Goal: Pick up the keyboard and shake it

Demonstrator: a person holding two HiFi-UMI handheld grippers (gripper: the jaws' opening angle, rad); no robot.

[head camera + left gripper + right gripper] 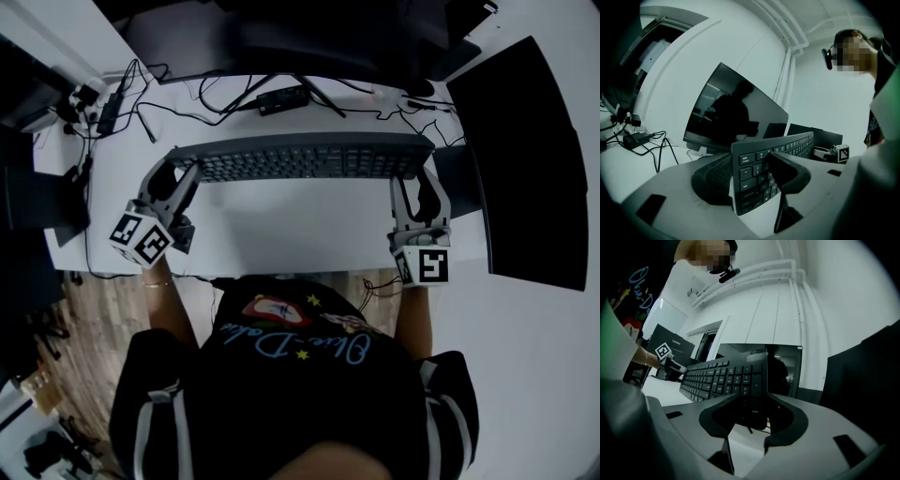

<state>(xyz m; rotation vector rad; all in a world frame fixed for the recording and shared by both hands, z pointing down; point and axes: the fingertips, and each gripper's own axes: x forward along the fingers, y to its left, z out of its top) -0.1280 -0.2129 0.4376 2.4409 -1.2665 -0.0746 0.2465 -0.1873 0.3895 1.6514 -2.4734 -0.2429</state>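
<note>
A long dark keyboard (300, 157) spans the white desk (281, 230) crosswise in the head view, held at both ends. My left gripper (176, 176) is shut on its left end; in the left gripper view that end (752, 171), with the esc key, sits tilted between the two jaws of the left gripper (750, 180). My right gripper (417, 178) is shut on the right end. The right gripper view shows the numpad corner (745, 378) clamped in the right gripper (752, 416), with white desk showing beneath. The keyboard seems just above the desk.
A dark monitor (281, 37) stands behind the keyboard, with a black adapter (283, 98) and loose cables (169, 103) around its foot. A large black panel (525, 159) lies at the right. The desk's near edge (281, 274) runs by the person's body.
</note>
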